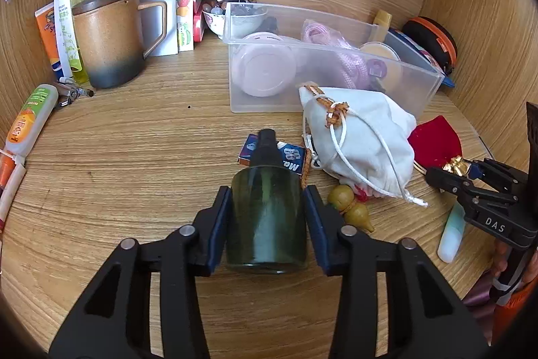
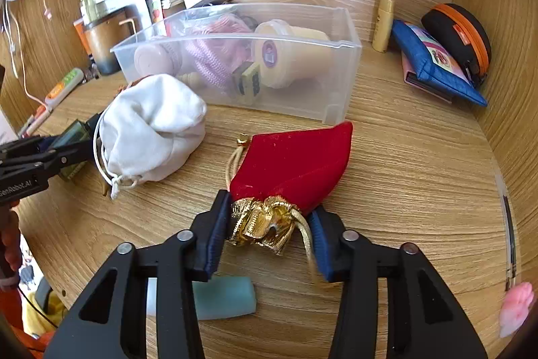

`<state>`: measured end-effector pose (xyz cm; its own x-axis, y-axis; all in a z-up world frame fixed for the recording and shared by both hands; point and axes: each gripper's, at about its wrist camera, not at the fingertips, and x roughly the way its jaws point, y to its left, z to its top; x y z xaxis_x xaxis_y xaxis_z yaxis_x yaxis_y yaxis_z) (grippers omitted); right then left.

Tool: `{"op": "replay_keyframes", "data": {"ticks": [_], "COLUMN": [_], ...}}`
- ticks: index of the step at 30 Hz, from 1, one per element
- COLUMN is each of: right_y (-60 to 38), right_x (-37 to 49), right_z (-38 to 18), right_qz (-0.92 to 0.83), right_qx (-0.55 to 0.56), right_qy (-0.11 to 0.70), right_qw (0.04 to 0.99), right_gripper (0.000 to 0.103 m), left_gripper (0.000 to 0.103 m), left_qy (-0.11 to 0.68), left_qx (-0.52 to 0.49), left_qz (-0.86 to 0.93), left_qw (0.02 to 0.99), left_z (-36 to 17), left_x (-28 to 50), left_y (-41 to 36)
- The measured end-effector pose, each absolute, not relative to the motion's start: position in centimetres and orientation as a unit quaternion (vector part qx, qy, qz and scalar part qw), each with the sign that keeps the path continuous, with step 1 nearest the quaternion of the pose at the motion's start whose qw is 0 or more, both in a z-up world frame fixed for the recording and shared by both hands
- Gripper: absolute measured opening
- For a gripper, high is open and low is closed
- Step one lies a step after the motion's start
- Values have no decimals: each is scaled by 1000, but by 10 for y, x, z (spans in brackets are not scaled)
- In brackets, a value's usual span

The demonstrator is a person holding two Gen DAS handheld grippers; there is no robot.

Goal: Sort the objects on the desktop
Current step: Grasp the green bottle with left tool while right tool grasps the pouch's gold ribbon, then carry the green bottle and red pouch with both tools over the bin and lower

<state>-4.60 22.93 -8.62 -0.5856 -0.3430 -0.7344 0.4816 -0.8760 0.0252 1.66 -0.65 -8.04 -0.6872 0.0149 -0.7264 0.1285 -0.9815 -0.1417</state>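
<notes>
Left fingers: the left gripper (image 1: 267, 217) is clenched on a dark green glass spray bottle with a black nozzle (image 1: 265, 207), pads against both flanks; the bottle stands near the middle of the wooden surface (image 1: 134, 157).
Right fingers: the right gripper (image 2: 269, 224) is clamped on the gathered gold neck of a red velvet drawstring pouch (image 2: 296, 160), which lies toward the right side of the surface, in front of the clear plastic bin (image 2: 336, 103).
Risk, bottle: smooth glass held low on its body could slip or tip if lifted fast; a small blue printed box (image 1: 285, 153) touches its far side and may be dragged along.
Risk, pouch: the grip is on crumpled foil, and a loose gold cord (image 2: 307, 244) hangs beside the right finger and could snag.
Neighbours: a white cloth drawstring bag (image 1: 363, 137) lies between the two grippers, with a yellow-green gourd charm (image 1: 353, 207) just beside the left finger.
Open room: bare wood stretches left of the bottle; the wooden walls at back and right crowd the pouch's side.
Bin: already part-filled, so likely little space remains.
</notes>
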Motion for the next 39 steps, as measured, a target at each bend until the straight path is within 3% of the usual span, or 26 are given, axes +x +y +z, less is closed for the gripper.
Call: {"op": "replay_keyframes", "data": {"ticks": [8,39], "right_y": [239,240], "right_x": [-45,-40], "right_z": [-78,0], "right_qz": [-894,-922], "right_qx": [378,282], "right_qy": [69,103], "right_qw": [230,243], "right_gripper": [25,25], "left_gripper": [41,41], "left_qy": [92,59], "left_qx": [392,327], "left_qz": [-915,-943], "left_qw": [36,18], "left_z": [-78,-13], "left_x": [20,10], "left_y": [-7,6]}}
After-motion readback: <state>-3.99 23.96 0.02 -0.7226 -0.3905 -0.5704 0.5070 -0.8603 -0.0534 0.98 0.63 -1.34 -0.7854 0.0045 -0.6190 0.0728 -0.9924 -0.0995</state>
